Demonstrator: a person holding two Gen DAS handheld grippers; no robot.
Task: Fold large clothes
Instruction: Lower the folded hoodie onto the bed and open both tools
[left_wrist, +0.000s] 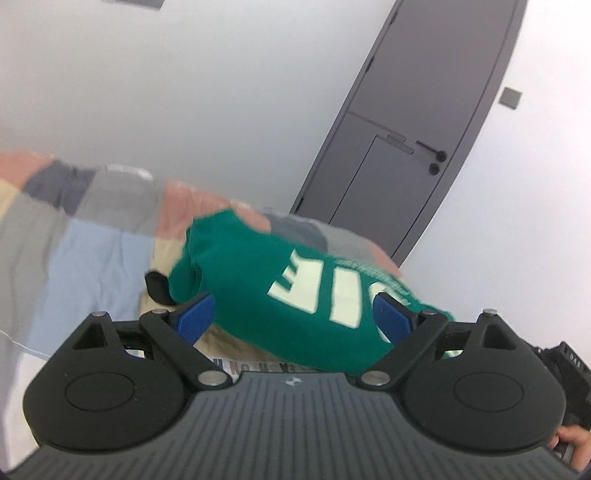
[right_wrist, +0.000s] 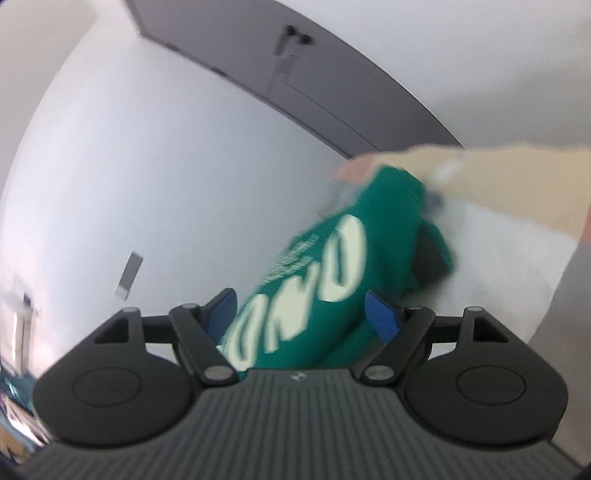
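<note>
1. Seemingly, the left gripper stood wide, its blue pads clear of the bundled green sweatshirt with pale lettering on the patchwork bedspread.
2. Rightward, the right gripper also gaped, gripping nothing; the sweatshirt lay just ahead.
3. Judging by this, the fold looked finished and released; the next move likely called for fetching another garment.

You see a soft green knit cloth top with flat cream print, lying on matt patchwork fabric at left. Your left gripper is matt black plastic with ribbed blue pads and shiny metal pins. The door, upper right, looks smooth and matt.
</note>
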